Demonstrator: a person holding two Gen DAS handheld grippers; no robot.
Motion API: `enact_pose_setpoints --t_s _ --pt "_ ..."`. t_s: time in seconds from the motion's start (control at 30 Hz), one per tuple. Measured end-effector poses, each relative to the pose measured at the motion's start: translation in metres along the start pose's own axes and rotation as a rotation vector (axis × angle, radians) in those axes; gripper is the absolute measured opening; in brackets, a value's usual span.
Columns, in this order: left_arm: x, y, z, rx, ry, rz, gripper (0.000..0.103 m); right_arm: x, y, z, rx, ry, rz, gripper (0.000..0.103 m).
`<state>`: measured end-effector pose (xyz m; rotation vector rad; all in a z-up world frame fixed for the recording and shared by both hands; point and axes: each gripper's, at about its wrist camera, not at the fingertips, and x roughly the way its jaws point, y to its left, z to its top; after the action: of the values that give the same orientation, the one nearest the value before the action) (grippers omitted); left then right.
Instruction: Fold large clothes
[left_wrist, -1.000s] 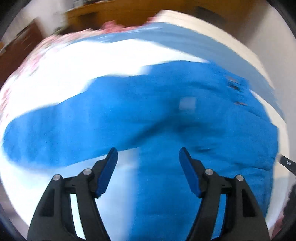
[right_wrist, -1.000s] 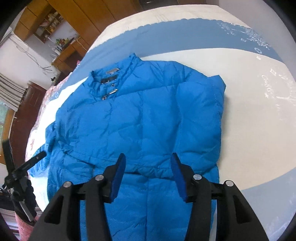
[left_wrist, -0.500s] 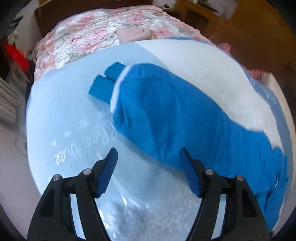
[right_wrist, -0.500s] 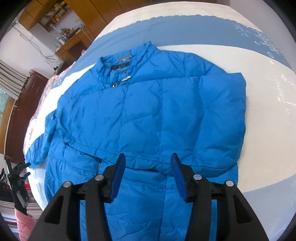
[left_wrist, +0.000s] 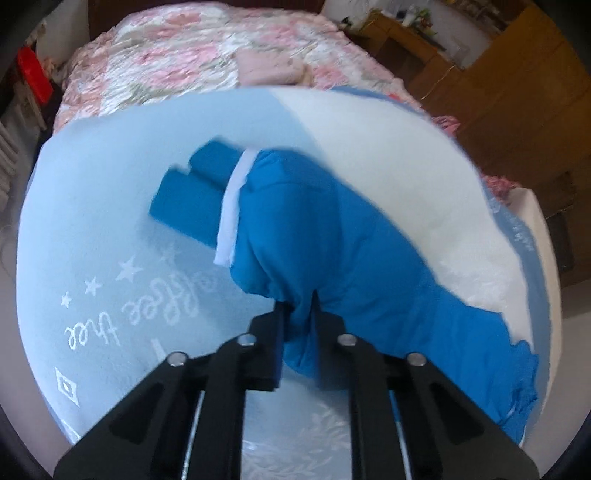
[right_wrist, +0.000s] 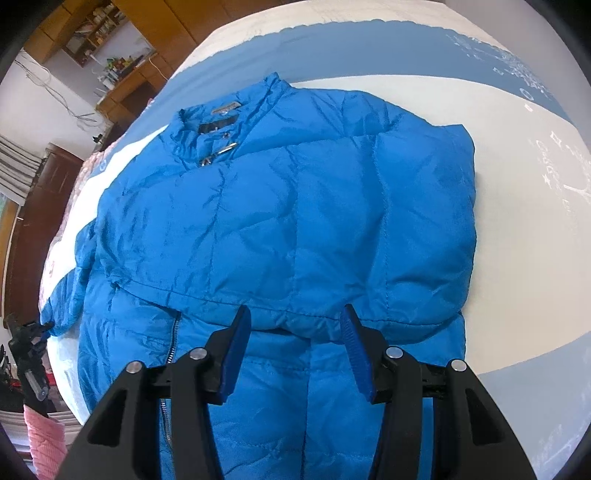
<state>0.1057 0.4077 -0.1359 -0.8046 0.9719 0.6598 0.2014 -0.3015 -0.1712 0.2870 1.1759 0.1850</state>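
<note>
In the left wrist view the left gripper (left_wrist: 297, 306) is clamped tight on a pinch of the blue jacket's sleeve (left_wrist: 332, 229) lying on the pale blue blanket (left_wrist: 92, 206), while in the right wrist view the right gripper (right_wrist: 293, 332) hangs half-spread and empty just over the blue jacket (right_wrist: 280, 206) spread on the bed.
</note>
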Motion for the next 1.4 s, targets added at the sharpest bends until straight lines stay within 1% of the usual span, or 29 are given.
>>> enact_pose_setpoints --t_s 0.1,0.17,0.27,0.37,0.5,0.53,0.57,0.67,0.7,0.8,0.9,1.0,1.07,1.2,1.23,1.27,1.33,1.37,1.4 --pt "-0.023 -0.017 -0.002 0.037 -0.06 -0.061 0.005 -0.003 -0.002 -0.001 0.003 -0.006 0.004 0.051" --pt "-0.035 -0.029 -0.003 0.058 -0.087 -0.099 0.005 -0.007 -0.004 -0.002 0.005 -0.014 0.004 0.051" --pt "-0.059 -0.06 -0.01 0.125 -0.133 -0.152 0.005 -0.013 -0.009 -0.003 0.012 -0.025 0.005 0.051" --pt "-0.081 -0.105 -0.025 0.225 -0.168 -0.209 0.004 -0.019 -0.013 -0.006 0.017 -0.034 0.009 0.051" --pt "-0.102 -0.164 -0.052 0.351 -0.181 -0.297 0.004 -0.027 -0.019 -0.01 0.024 -0.049 0.014 0.051" --pt "-0.108 -0.187 -0.066 0.4 -0.18 -0.33 0.004 -0.028 -0.02 -0.01 0.026 -0.051 0.014 0.051" --pt "-0.111 -0.202 -0.075 0.431 -0.177 -0.353 0.004 -0.03 -0.022 -0.011 0.03 -0.053 0.014 0.051" --pt "-0.119 -0.25 -0.109 0.535 -0.151 -0.433 0.004 -0.032 -0.027 -0.014 0.041 -0.058 0.015 0.051" --pt "-0.12 -0.26 -0.118 0.559 -0.141 -0.45 0.004 -0.033 -0.029 -0.015 0.046 -0.059 0.015 0.051" --pt "-0.118 -0.308 -0.161 0.672 -0.104 -0.504 0.004 -0.035 -0.035 -0.018 0.056 -0.063 0.016 0.051" --pt "-0.112 -0.333 -0.193 0.736 -0.071 -0.539 0.004 -0.036 -0.039 -0.02 0.064 -0.065 0.014 0.051" --pt "-0.102 -0.362 -0.233 0.813 -0.02 -0.584 0.004 -0.035 -0.043 -0.022 0.069 -0.063 0.012 0.051" --pt "-0.093 -0.37 -0.252 0.85 0.005 -0.594 0.004 -0.035 -0.045 -0.022 0.072 -0.065 0.012 0.051" --pt "-0.066 -0.391 -0.291 0.914 0.097 -0.6 0.004 -0.036 -0.049 -0.025 0.081 -0.067 0.013 0.051" --pt "-0.061 -0.396 -0.305 0.933 0.125 -0.602 0.004 -0.036 -0.05 -0.024 0.084 -0.066 0.012 0.051" --pt "-0.055 -0.397 -0.309 0.942 0.144 -0.602 0.004 -0.035 -0.051 -0.024 0.086 -0.066 0.013 0.051" --pt "-0.038 -0.402 -0.323 0.989 0.214 -0.594 0.007 -0.035 -0.051 -0.023 0.087 -0.065 0.016 0.051" --pt "-0.032 -0.401 -0.325 1.009 0.242 -0.584 0.013 -0.035 -0.05 -0.022 0.085 -0.065 0.017 0.051" --pt "-0.025 -0.399 -0.327 1.027 0.272 -0.576 0.014 -0.035 -0.049 -0.021 0.083 -0.066 0.017 0.051"
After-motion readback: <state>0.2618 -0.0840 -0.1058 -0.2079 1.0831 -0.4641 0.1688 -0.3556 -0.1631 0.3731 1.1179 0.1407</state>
